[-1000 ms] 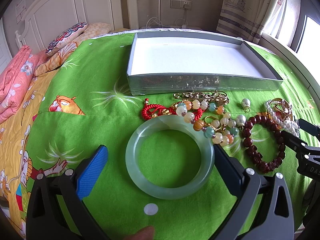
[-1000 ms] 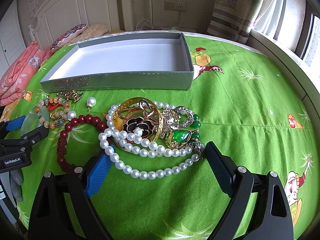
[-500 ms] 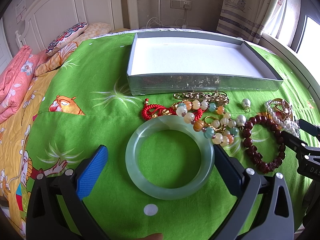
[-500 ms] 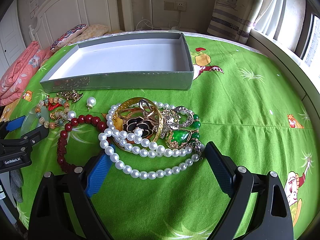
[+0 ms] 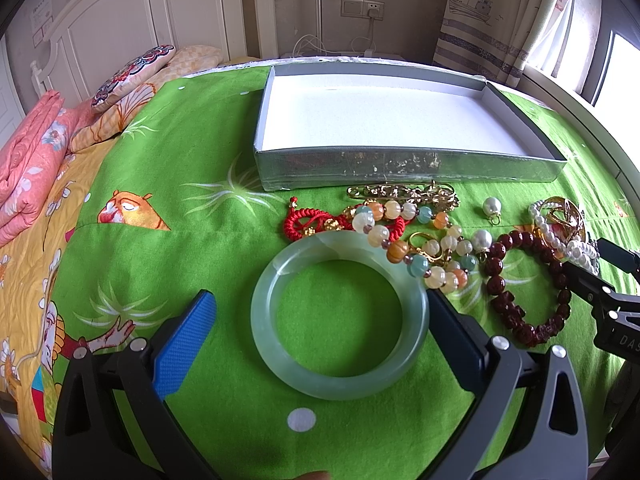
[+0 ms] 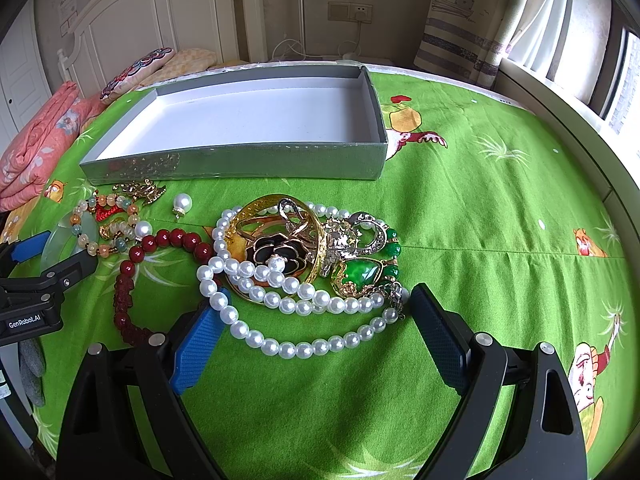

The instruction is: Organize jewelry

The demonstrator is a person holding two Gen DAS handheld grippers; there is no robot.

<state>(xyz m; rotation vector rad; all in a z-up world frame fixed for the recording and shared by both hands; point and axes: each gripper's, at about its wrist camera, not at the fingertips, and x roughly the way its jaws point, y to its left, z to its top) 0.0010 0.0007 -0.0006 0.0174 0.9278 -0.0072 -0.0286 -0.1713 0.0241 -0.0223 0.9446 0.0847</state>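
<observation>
The left hand-held gripper (image 5: pixel 320 320) is spread wide and grasps nothing. A pale green jade bangle (image 5: pixel 340 316) lies flat on the green bedspread (image 5: pixel 180 208) between its fingers; the right finger sits just beside the bangle's rim, while the blue-padded left finger stands apart from it. Just ahead of the bangle lie a red knotted cord charm (image 5: pixel 304 222) and a pastel bead bracelet (image 5: pixel 416 240), which overlaps the bangle's far right edge. Ahead and to the right lies a dark red bead bracelet (image 5: pixel 528 280), and beyond it a loose pearl drop (image 5: pixel 492 206).

The right hand-held gripper (image 6: pixel 316 316) is likewise released. Between and just ahead of its fingers lies a white pearl necklace (image 6: pixel 304 316), tangled with a gold ring-shaped brooch with a black flower (image 6: pixel 276 252) and a green stone pendant (image 6: pixel 362 274). The left finger touches the pearl strand.

Farther ahead of both grippers, an open grey box (image 6: pixel 240 160) with a white inside sits on the bed.
</observation>
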